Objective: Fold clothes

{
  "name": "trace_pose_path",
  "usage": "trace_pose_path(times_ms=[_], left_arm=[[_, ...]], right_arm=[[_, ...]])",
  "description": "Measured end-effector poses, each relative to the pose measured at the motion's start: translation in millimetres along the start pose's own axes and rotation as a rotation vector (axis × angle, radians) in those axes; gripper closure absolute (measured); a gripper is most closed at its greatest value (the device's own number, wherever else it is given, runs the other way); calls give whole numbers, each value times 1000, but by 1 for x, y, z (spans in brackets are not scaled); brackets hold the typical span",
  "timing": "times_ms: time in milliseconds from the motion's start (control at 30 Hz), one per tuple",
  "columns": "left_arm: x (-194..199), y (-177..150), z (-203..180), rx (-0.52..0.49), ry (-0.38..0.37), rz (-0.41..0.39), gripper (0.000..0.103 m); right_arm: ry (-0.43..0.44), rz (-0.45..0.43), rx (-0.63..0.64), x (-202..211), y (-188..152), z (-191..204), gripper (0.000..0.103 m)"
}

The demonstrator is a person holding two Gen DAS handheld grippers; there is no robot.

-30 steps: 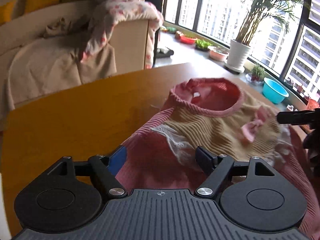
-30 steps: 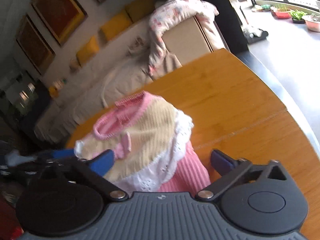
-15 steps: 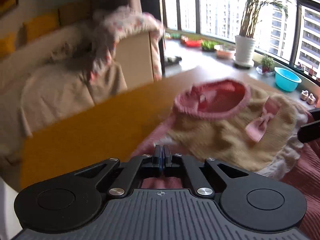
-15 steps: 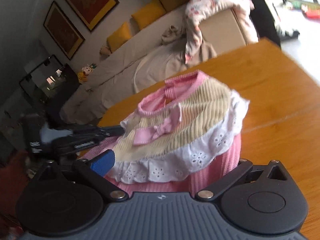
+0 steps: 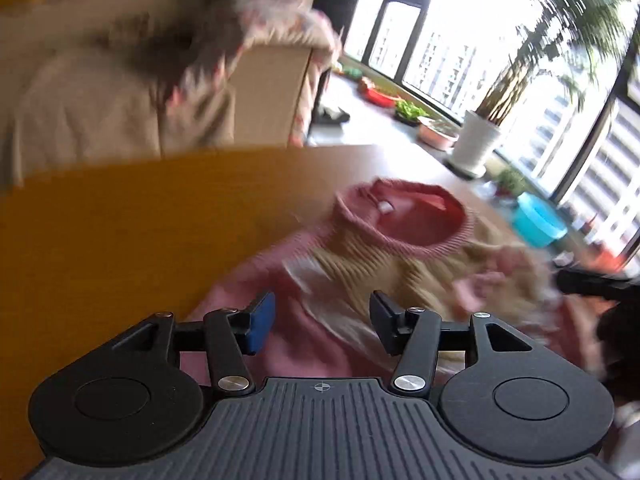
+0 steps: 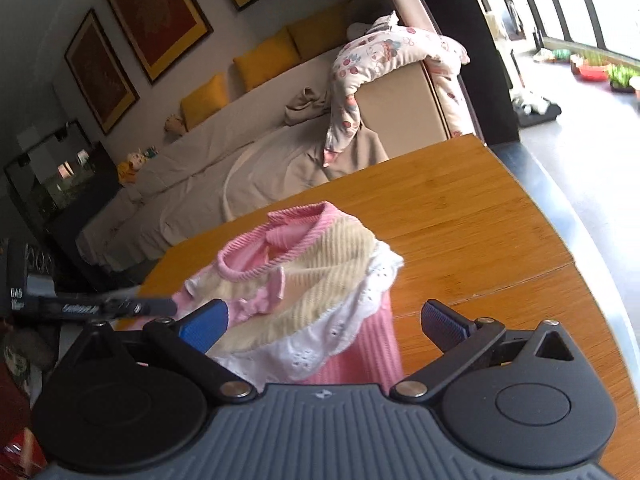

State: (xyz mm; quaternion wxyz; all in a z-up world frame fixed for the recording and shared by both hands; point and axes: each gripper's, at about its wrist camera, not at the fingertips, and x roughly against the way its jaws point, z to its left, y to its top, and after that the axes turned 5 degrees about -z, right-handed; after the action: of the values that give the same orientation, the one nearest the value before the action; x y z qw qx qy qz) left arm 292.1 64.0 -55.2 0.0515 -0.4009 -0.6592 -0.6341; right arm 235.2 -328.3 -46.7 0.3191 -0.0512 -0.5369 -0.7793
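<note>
A small pink and cream knitted sweater [image 5: 384,256] with a white lace trim and a pink bow lies on the wooden table [image 5: 140,216]. It also shows in the right wrist view [image 6: 312,292], collar away from me. My left gripper [image 5: 322,320] is open over the sweater's pink lower part, nothing between the fingers. My right gripper [image 6: 324,320] is open just above the lace hem, empty. The left wrist view is blurred by motion. The left gripper's tip shows at the sweater's left side in the right wrist view [image 6: 156,304].
A beige sofa [image 6: 224,160] with yellow cushions and a draped patterned blanket [image 6: 380,64] stands behind the table. A potted plant [image 5: 480,140], bowls and a blue basin [image 5: 538,224] line the window side. The table's edge [image 6: 580,232] runs at the right.
My left gripper had shut on the sweater half a second ago and is now open again. My right gripper has also opened wide. The sweater has dropped back onto the table.
</note>
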Motion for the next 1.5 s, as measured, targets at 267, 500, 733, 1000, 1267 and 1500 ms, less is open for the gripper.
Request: trace_pose_path(times_ms=[267,500,733,1000,1267,1500], left_arm=[[-34,11,15,-156,-104,73,7],[-47,3,-11,-240,-15,32,87],[13,16,-61,-455,96,-111,96],[126,-26,-96,-435,-29,-157,97],[114,-114,-98,-353,-73,16,96],[118,-115,-92,-341,-33,-38,88]], right_arm=[[-44,11,-6,-2,-1,-16,0],[-50,24,-62,-9,-7,-25,0],[-66,0,-56,-5,-9,-23,0],[-69,-59,29,26,0,-9,0],[-32,-72,327,12,37,64,26],[2,17,688,-42,24,147,23]])
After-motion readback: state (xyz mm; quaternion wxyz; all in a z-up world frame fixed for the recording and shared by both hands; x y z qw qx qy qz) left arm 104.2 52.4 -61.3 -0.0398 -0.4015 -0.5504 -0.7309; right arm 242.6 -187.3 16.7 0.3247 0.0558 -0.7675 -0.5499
